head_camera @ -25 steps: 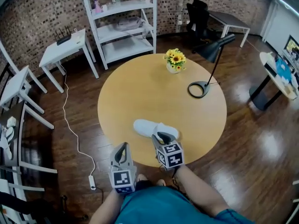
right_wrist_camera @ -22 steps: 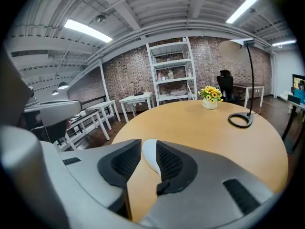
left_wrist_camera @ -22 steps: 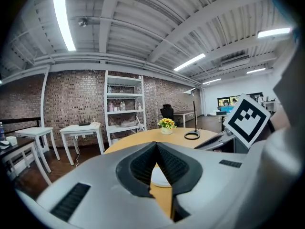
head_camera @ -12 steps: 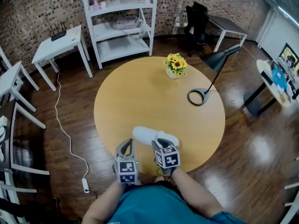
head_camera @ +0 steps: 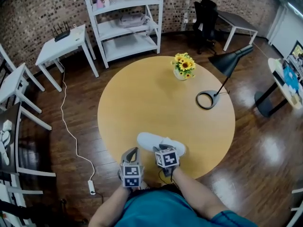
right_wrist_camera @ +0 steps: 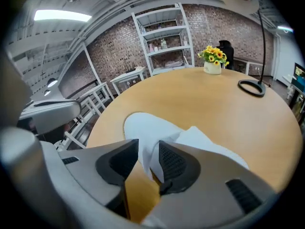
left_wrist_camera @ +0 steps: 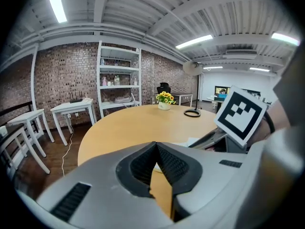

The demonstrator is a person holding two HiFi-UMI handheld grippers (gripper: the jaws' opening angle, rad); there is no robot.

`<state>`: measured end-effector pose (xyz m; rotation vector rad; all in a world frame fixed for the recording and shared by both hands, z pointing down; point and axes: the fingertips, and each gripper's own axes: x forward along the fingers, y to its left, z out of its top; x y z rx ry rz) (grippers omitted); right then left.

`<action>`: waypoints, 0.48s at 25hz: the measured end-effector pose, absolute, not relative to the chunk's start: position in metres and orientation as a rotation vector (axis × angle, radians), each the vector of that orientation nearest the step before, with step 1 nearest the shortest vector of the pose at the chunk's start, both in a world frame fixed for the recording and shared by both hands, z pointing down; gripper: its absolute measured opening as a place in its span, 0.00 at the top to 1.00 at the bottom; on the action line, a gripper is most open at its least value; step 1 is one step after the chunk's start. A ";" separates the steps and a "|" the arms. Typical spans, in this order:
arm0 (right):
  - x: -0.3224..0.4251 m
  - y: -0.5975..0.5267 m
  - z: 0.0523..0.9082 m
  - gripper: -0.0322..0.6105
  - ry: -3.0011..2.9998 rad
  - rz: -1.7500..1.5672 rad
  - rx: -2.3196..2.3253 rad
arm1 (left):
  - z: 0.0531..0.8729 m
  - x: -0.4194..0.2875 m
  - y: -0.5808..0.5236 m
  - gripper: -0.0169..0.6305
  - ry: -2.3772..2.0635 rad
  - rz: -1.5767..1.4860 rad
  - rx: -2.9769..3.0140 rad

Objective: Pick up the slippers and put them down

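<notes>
A white slipper [head_camera: 150,140] lies flat on the round wooden table [head_camera: 156,98], close to its near edge. My right gripper [head_camera: 160,149] is at the slipper's near end. In the right gripper view its jaws [right_wrist_camera: 148,144] have just been opening; a gap shows between them, and the slipper's [right_wrist_camera: 157,128] soft white edge stands in that gap. My left gripper [head_camera: 133,151] is to the left of the slipper, at the table's rim, apart from it. Its tips [left_wrist_camera: 155,145] meet with nothing between them. The right gripper's marker cube [left_wrist_camera: 240,113] shows beside it.
A vase of sunflowers [head_camera: 183,66] and a black desk lamp [head_camera: 215,96] stand on the far right of the table. White shelves [head_camera: 128,22] and a white side table [head_camera: 61,44] stand behind. A cable with a power strip [head_camera: 91,187] lies on the floor at the left.
Both grippers have come down and drawn nearer to the table's near edge. The slipper lies where it was.
</notes>
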<state>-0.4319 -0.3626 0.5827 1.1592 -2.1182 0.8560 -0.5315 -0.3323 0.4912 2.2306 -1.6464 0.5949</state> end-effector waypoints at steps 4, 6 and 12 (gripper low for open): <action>-0.437 -0.368 0.599 0.78 -2.084 0.881 1.126 | 0.496 -0.537 -0.329 0.97 -1.648 0.596 2.197; -0.436 -0.370 0.595 0.84 -2.099 0.866 1.127 | 0.495 -0.539 -0.328 0.97 -1.655 0.583 2.189; -0.427 -0.362 0.558 0.90 -2.174 0.790 1.234 | 0.482 -0.539 -0.331 0.97 -1.657 0.538 2.242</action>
